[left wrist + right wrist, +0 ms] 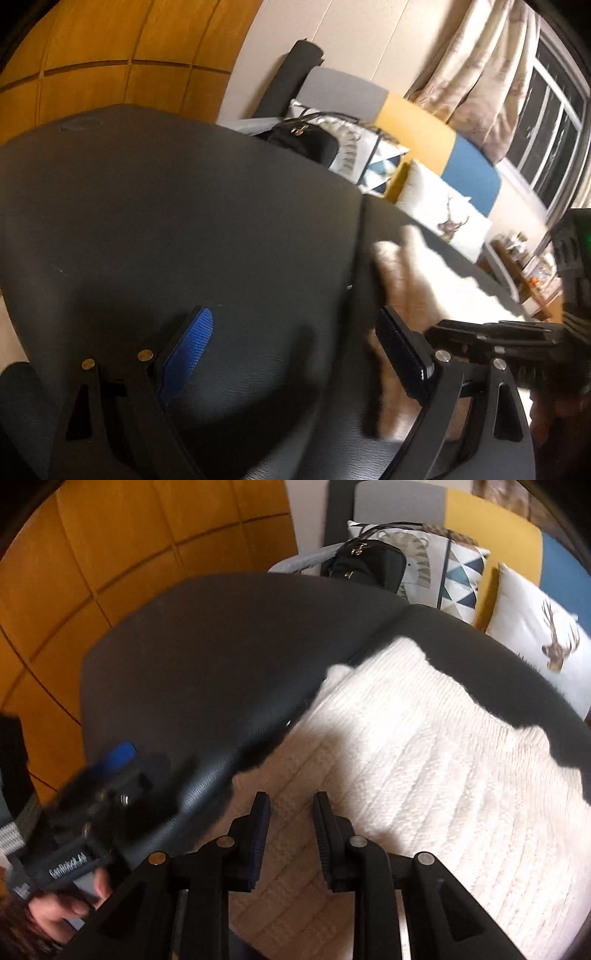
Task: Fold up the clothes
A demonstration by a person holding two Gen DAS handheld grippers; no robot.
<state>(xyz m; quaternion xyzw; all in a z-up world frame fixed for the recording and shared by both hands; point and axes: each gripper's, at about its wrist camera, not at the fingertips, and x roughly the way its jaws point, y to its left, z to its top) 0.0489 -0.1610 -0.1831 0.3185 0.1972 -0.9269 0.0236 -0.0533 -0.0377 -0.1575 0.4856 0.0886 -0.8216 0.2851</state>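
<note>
A white ribbed knit sweater (406, 760) lies spread on the right half of a dark table (207, 650). My right gripper (291, 816) hovers just over the sweater's near left part, its jaws a narrow gap apart with nothing between them. My left gripper (295, 350) is wide open over bare table, its right finger beside the sweater's (417, 280) left edge. The right gripper (443, 330) shows side-on at the right of the left wrist view. The left gripper (122, 771) appears blurred at the left of the right wrist view, held by a hand (70, 904).
Behind the table stands a sofa (417, 125) in grey, yellow and blue with patterned cushions (535, 627) and a black bag (365, 563). Wooden panelling (110, 55) is at the left. Curtains (480, 74) and a window (546, 122) are at the far right.
</note>
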